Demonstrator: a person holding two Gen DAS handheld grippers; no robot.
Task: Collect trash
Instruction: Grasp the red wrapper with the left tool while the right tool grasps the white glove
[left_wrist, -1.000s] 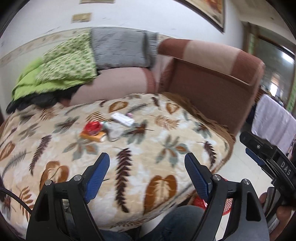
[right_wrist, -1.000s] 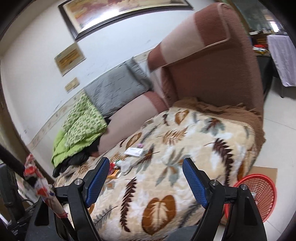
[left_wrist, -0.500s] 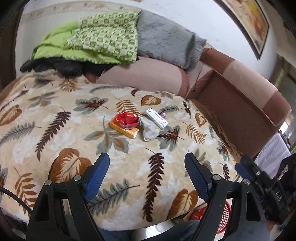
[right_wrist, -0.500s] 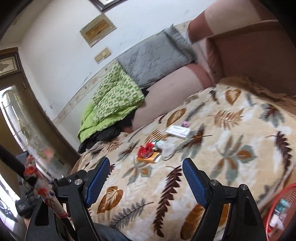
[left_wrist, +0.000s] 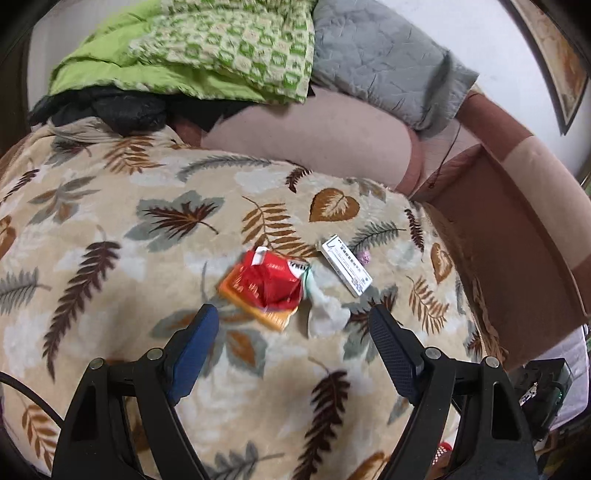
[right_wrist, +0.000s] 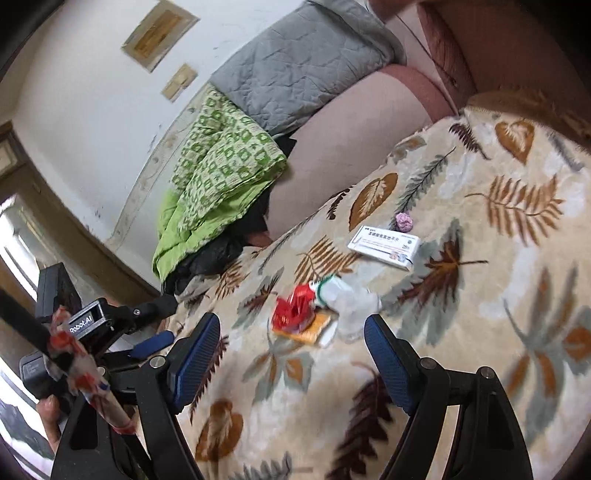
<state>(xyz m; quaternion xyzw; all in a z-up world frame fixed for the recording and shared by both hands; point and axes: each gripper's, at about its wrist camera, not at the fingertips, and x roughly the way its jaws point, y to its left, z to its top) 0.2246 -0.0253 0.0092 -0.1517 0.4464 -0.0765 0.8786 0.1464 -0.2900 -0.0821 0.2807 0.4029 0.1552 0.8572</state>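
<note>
**Trash cluster on the leaf-print blanket, both tongs spread wide**

On the leaf-print blanket (left_wrist: 110, 280), a small heap of trash is seen, and every place below is given relative to the red wrapper (left_wrist: 271, 282) at its middle. Just short of that wrapper the left gripper (left_wrist: 291, 332) is held above the blanket, jaws spread wide and nothing between them. Under the wrapper an orange flat packet (left_wrist: 273, 317) is partly covered. Touching the wrapper's right edge, a crumpled pale plastic piece (left_wrist: 325, 306) is found. Further right, apart from the wrapper, a white box (left_wrist: 345, 269) is laid flat, its long axis running diagonally from upper left to lower right in the left wrist view. Just beyond the box a small pink wad (left_wrist: 364, 256) is visible. Nothing is placed between the jaws and the heap. Behind the wrapper, a green quilt (left_wrist: 207, 48) and a grey quilt (left_wrist: 380, 59) are draped over the sofa back. The right gripper (right_wrist: 291, 343) is likewise held wide and empty, with the wrapper just ahead of its jaws.
</note>
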